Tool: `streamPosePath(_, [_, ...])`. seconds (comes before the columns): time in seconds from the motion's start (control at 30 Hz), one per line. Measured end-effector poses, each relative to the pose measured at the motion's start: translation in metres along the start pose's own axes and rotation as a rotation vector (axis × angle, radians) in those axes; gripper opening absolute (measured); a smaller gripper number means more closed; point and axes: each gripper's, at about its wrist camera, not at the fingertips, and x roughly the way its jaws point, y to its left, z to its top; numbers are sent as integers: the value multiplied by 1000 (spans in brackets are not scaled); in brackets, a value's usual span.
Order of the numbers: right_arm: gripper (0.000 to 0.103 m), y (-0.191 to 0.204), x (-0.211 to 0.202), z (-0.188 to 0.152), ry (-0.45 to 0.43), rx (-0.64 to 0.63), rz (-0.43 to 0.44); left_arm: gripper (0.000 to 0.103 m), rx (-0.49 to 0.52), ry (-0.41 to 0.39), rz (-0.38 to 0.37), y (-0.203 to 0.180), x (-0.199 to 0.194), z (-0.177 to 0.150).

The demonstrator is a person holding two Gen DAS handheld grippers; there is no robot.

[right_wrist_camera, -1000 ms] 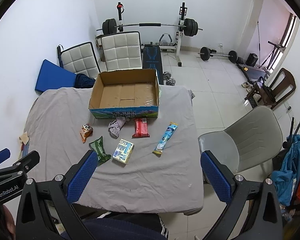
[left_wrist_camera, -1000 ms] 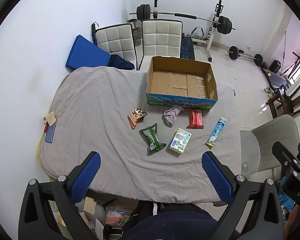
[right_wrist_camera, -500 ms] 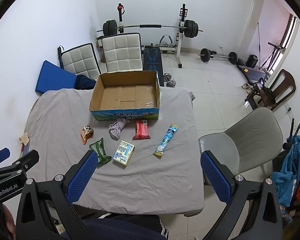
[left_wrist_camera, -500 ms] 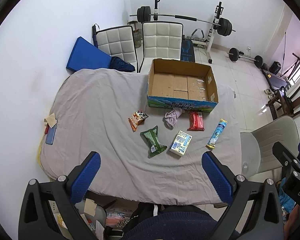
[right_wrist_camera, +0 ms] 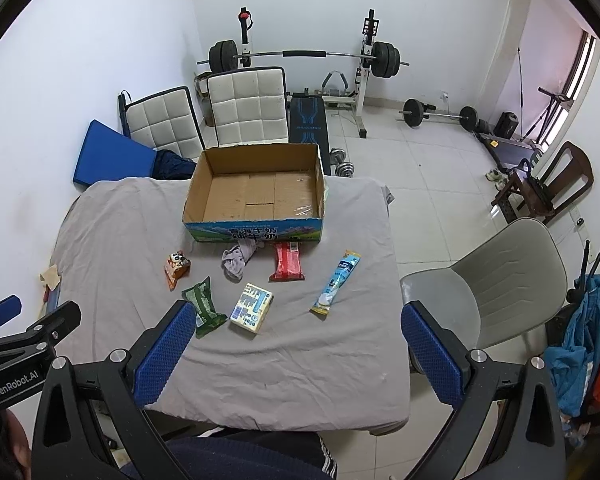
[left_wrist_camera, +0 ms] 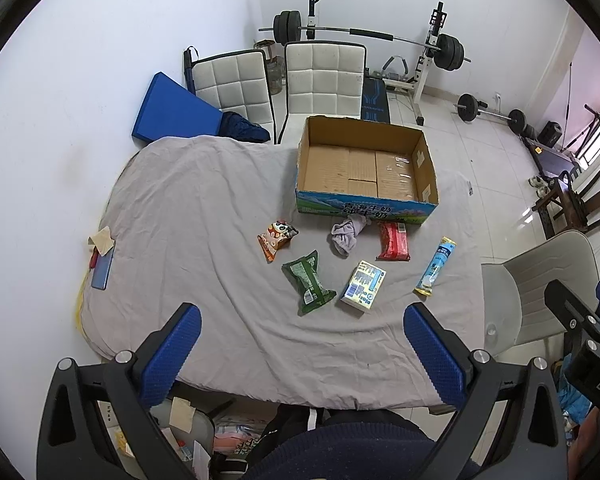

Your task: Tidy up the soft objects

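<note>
An empty cardboard box (left_wrist_camera: 366,168) (right_wrist_camera: 256,196) stands at the far side of a grey-covered table (left_wrist_camera: 188,216) (right_wrist_camera: 116,240). In front of it lie an orange snack bag (left_wrist_camera: 276,238) (right_wrist_camera: 176,266), a grey cloth (left_wrist_camera: 346,234) (right_wrist_camera: 238,258), a red pack (left_wrist_camera: 394,240) (right_wrist_camera: 287,261), a green pack (left_wrist_camera: 307,282) (right_wrist_camera: 203,306), a pale tissue pack (left_wrist_camera: 363,287) (right_wrist_camera: 252,308) and a long blue-white packet (left_wrist_camera: 435,266) (right_wrist_camera: 336,282). My left gripper (left_wrist_camera: 300,356) and right gripper (right_wrist_camera: 296,356) are open and empty, high above the table's near edge.
A phone and a tan paper scrap (left_wrist_camera: 102,256) lie at the table's left edge. Two white chairs (left_wrist_camera: 284,80) and a blue mat (left_wrist_camera: 172,110) stand behind the table. A grey chair (right_wrist_camera: 496,280) stands on the right. Weight equipment (right_wrist_camera: 300,56) lines the far wall.
Both views have shifted slightly, so the table items sit a little lower in frame. Nothing on the table has moved. Both grippers stay open.
</note>
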Motion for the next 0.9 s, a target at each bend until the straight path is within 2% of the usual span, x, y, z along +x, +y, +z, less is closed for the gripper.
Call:
streamPosePath(0.47, [103, 6, -1, -1, -10, 8, -8, 103, 3, 2, -10, 0, 0, 0])
streamPosePath(0.9, [103, 1, 3, -2, -2, 9, 0, 103, 6, 40, -31, 1, 13, 3])
